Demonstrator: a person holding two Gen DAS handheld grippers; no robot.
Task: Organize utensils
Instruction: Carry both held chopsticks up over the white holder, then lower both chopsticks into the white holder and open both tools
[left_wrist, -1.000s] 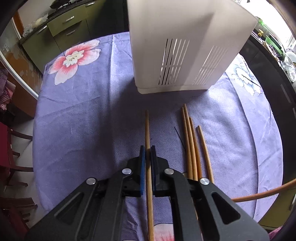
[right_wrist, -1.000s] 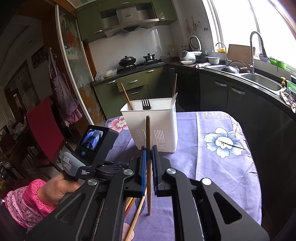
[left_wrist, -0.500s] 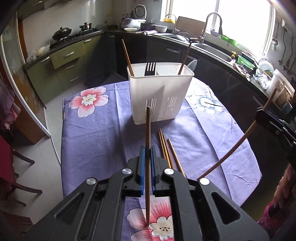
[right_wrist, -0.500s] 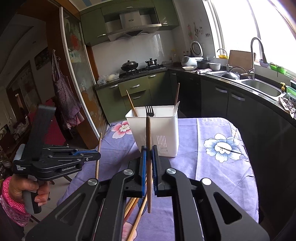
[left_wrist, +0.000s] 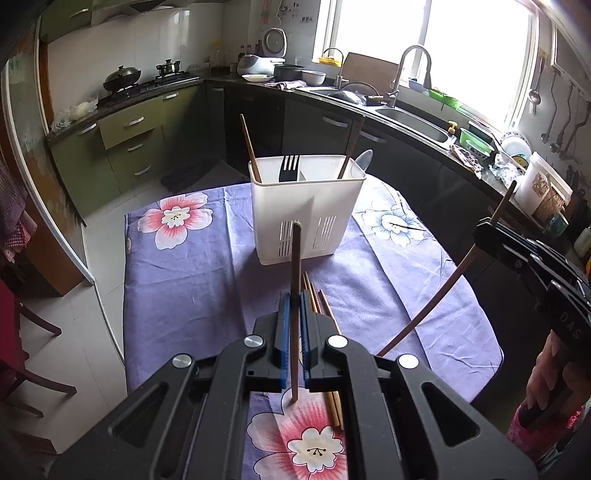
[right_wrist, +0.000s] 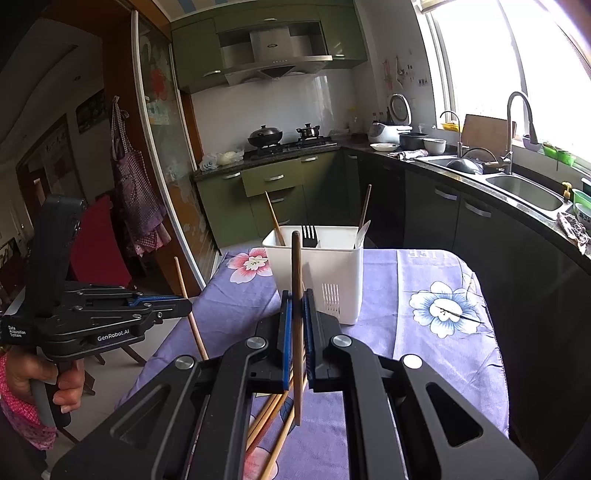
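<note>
Each black gripper is clamped on one thin, round wooden chopstick. The left gripper (left_wrist: 292, 317) holds its stick (left_wrist: 294, 295) upright between blue pads; the right gripper (right_wrist: 297, 317) does likewise with its stick (right_wrist: 296, 295). At twelve o'clock a white plastic caddy (left_wrist: 306, 206) with slotted walls stands on the purple floral cloth (left_wrist: 184, 280), holding two chopsticks, one black fork (left_wrist: 289, 168) and a pale utensil, mostly hidden. About three loose chopsticks (left_wrist: 320, 301) lie on the cloth, partly covered by the grippers.
</note>
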